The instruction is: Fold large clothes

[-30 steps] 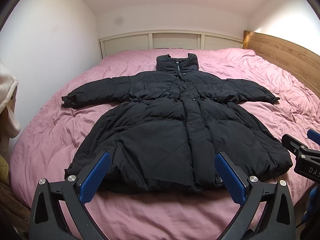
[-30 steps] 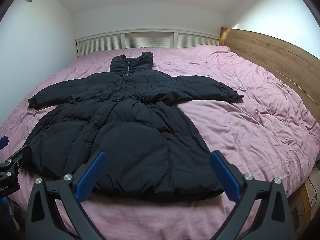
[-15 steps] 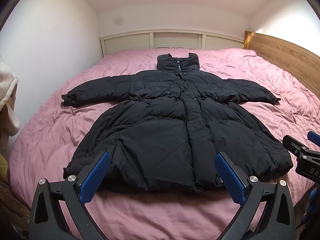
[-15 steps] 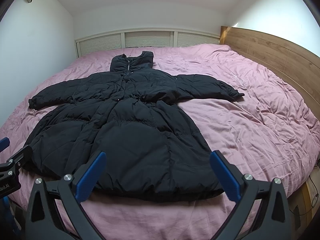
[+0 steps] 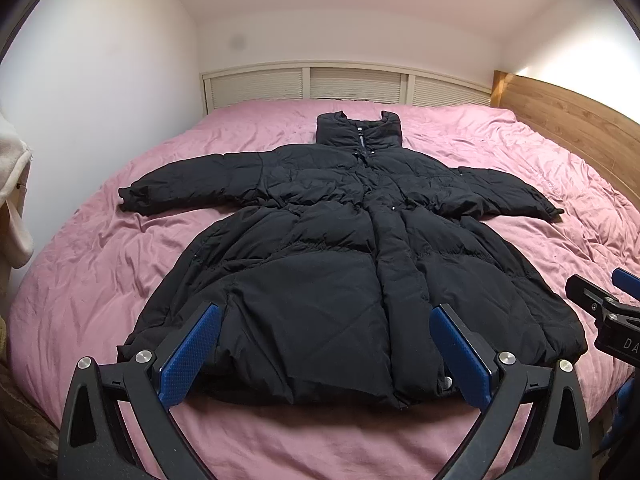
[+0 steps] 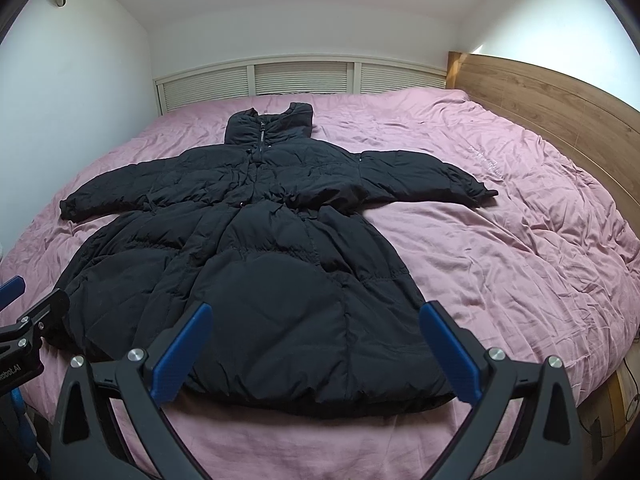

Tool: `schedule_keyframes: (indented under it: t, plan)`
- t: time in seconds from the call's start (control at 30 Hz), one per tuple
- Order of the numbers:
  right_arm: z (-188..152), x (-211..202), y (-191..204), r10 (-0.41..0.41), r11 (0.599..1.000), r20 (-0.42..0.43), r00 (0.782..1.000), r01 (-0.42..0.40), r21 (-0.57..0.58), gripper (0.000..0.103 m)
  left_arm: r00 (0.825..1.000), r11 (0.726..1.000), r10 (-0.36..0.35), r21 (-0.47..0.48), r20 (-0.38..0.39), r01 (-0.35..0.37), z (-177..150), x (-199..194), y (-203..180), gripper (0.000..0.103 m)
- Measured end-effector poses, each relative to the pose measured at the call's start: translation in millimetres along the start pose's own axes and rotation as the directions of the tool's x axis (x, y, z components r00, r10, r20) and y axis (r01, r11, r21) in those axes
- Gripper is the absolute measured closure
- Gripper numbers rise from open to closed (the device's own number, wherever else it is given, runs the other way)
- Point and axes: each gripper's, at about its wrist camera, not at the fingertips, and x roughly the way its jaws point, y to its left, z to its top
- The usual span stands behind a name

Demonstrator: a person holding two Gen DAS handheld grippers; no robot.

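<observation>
A long black puffer coat (image 5: 344, 264) lies flat and face up on the pink bed (image 5: 100, 264), collar toward the far wall, both sleeves spread out sideways, hem nearest me. It also shows in the right wrist view (image 6: 256, 272). My left gripper (image 5: 326, 344) is open and empty, held above the hem. My right gripper (image 6: 316, 340) is open and empty, above the hem's right part. The right gripper shows at the right edge of the left wrist view (image 5: 612, 320); the left gripper shows at the left edge of the right wrist view (image 6: 24, 332).
A wooden headboard (image 6: 560, 96) runs along the bed's right side. A white slatted panel (image 5: 344, 86) stands behind the bed. A white wall (image 5: 100, 80) closes the left side, with pale fabric (image 5: 12, 200) hanging at the far left.
Both grippers have shifted very slightly; the coat has not moved and both stay open.
</observation>
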Motion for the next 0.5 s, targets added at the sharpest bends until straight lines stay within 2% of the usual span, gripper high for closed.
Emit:
schedule_keyframes:
  t: [0.2,0.33,0.43,0.5]
  plan:
    - [15.6,30.0,-0.2,0.007,1.0,-0.018,1.0,-0.007,0.013,0.0,0.999,0.999,0.042,0.018,-0.017,-0.042,11.9,32.4,4.4,0.001]
    - [25.1,58.8,-1.4,0.012,1.0,-0.031,0.999,-0.012,0.006,0.0,0.999,0.999,0.036,0.035,0.001,-0.036,22.0,54.5,1.3,0.001]
    - [32.9,77.2,-2.5,0.028,1.0,-0.018,0.999,-0.028,0.012,0.0,1.0,0.999,0.005,0.041,0.026,-0.006,32.5,70.1,-2.3,0.001]
    - [41.9,93.2,-2.3,0.041,0.999,-0.045,0.998,-0.041,0.011,0.0,0.999,0.998,0.009,0.056,0.046,-0.012,45.4,79.3,-7.2,0.001]
